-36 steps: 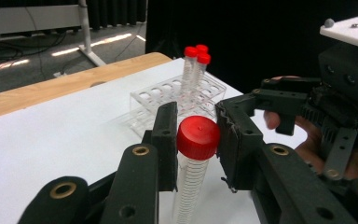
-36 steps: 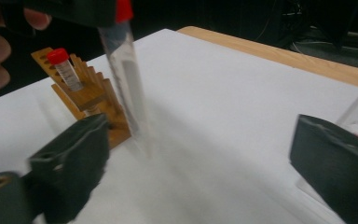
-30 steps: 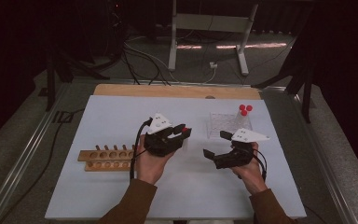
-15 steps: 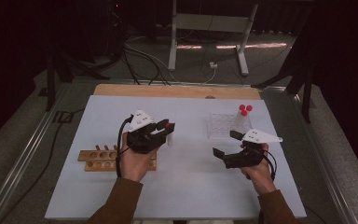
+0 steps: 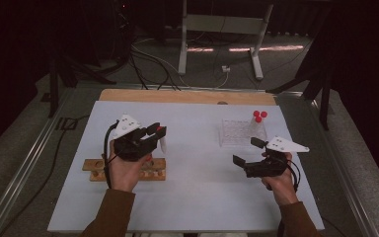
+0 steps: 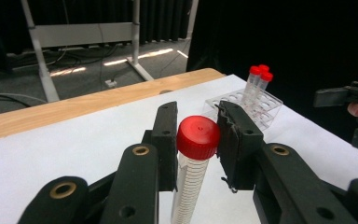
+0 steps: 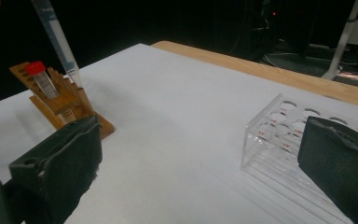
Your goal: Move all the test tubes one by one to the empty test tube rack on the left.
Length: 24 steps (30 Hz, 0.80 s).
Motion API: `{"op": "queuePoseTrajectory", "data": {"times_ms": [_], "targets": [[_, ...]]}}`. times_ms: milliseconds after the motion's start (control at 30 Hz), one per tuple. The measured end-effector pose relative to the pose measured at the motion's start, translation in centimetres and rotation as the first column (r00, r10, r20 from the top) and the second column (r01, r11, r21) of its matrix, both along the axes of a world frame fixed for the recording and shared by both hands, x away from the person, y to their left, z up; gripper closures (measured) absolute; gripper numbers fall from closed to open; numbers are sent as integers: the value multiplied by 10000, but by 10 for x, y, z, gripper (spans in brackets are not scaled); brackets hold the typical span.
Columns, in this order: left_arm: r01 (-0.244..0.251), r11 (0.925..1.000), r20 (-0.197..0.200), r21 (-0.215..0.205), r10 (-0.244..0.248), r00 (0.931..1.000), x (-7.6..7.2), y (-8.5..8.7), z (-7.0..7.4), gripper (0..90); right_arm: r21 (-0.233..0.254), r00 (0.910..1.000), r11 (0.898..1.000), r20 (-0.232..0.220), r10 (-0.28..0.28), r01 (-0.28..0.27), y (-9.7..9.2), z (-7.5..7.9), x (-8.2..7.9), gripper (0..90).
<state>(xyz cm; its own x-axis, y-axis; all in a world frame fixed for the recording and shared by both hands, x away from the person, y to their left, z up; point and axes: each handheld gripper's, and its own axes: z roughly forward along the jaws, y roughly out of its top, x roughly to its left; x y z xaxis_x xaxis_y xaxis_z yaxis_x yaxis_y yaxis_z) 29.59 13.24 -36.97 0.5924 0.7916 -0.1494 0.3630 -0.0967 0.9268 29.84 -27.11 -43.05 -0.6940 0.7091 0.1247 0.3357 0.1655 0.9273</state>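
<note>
Left gripper (image 6: 198,154) fingers clamped on red-capped tube (image 6: 193,163), held above wooden rack (image 5: 123,169) on counter (image 5: 197,197). Right gripper (image 7: 205,168) fingers spread, empty, near clear rack (image 7: 298,140). Advice: keep tube vertical, align tip over free hole, lower slowly.

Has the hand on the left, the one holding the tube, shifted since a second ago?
Yes. The left gripper, shut on the red-capped tube, has moved leftward, away from the clear rack and over the wooden rack.
</note>
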Motion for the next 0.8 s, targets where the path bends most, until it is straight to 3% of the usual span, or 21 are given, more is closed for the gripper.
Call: {"op": "queuePoseTrajectory", "data": {"times_ms": [367,800], "targets": [[-477,9988,-249,61,478,9985,-9,33,-3,706,38,10000,10000,33,-38,37,-3,1,1,0],[-690,9973,-156,233,694,9975,-23,48,-4,706,115,9999,9999,45,-92,91,-6,1,0,0]]}}
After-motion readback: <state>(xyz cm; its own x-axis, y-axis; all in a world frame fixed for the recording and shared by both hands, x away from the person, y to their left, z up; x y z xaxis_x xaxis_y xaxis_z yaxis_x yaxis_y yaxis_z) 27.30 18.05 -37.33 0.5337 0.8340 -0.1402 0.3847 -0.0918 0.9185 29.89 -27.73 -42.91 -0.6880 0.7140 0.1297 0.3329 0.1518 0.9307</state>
